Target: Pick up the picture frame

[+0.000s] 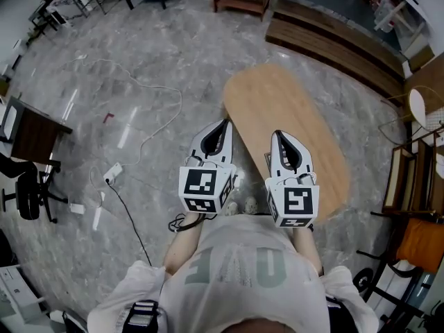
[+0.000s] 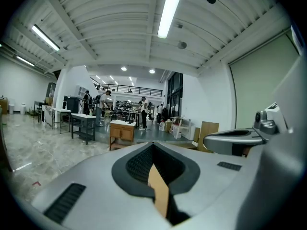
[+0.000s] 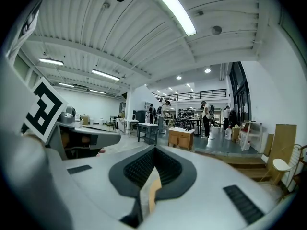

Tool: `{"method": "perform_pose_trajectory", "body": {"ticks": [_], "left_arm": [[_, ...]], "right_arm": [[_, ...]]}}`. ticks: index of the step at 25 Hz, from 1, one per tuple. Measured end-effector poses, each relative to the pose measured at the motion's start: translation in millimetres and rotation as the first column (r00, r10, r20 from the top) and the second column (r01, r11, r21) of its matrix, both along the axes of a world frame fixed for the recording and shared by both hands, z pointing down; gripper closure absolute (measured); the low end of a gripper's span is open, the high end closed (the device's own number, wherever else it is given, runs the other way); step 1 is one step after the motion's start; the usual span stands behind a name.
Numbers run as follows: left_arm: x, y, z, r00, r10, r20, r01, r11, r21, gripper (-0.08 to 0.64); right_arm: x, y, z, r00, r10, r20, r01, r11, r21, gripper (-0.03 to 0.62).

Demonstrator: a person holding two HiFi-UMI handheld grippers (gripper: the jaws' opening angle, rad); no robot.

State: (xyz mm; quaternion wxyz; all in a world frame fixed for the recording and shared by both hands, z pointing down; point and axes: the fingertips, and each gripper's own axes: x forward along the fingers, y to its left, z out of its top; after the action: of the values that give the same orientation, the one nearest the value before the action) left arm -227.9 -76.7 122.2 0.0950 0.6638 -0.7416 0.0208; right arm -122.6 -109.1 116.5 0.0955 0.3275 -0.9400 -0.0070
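while left claw [image 1: 225, 122], right claw [image 1: 277, 134] sit shut

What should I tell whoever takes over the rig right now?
Left gripper: shut, empty.
Right gripper: shut, empty.
Both are held side by side above the near end of the wooden table, pointing roughly level.
Frame: not in any view; the visible part of the table top is bare.
Done: nothing, no pickup yet.
Left: find the frame, open the jaws, grip it and lift.
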Motion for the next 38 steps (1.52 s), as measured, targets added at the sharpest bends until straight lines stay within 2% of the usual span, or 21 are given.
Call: {"method": "perform_pose_trajectory", "body": {"ticks": [12, 19, 23, 27, 32, 35, 38], "left_arm": [[26, -29, -17, 1.0, 0.018, 0.011, -0.019, 0.999, 0.049, 0.551], [27, -36, -20, 0.998, 0.058, 0.023, -0.06, 0.996, 0.062, 0.551], [32, -36, -15, 0.995, 0.085, 0.051, -0.087, 0.995, 0.044, 0.551], [34, -36, -12, 0.993, 0.108, 0.037, -0.109, 0.994, 0.028, 0.551], [39, -45, -8, 0.984, 0.135, 0.118, -0.137, 0.991, 0.009, 0.551], [36, -55, 11, 0.983, 0.149, 0.103, -0.148, 0.989, -0.018, 0.551], [36, -73, 45, 0.984, 0.167, 0.063, -0.163, 0.985, -0.061, 0.551]], "right_arm": [[24, -28, -9, 0.998, -0.014, 0.056, 0.016, 0.999, -0.032, 0.589], [27, -25, -14, 0.999, 0.012, 0.049, -0.013, 1.0, 0.02, 0.589], [29, -23, -10, 0.999, 0.032, 0.027, -0.033, 0.999, 0.032, 0.589], [30, -25, -12, 0.998, 0.06, 0.034, -0.061, 0.997, 0.035, 0.589], [36, -33, -11, 0.994, 0.087, 0.061, -0.088, 0.996, 0.015, 0.59], [35, -42, 1, 0.993, 0.103, 0.05, -0.104, 0.995, 0.009, 0.589], [38, -60, 29, 0.991, 0.132, 0.004, -0.132, 0.991, 0.0, 0.59]]}}
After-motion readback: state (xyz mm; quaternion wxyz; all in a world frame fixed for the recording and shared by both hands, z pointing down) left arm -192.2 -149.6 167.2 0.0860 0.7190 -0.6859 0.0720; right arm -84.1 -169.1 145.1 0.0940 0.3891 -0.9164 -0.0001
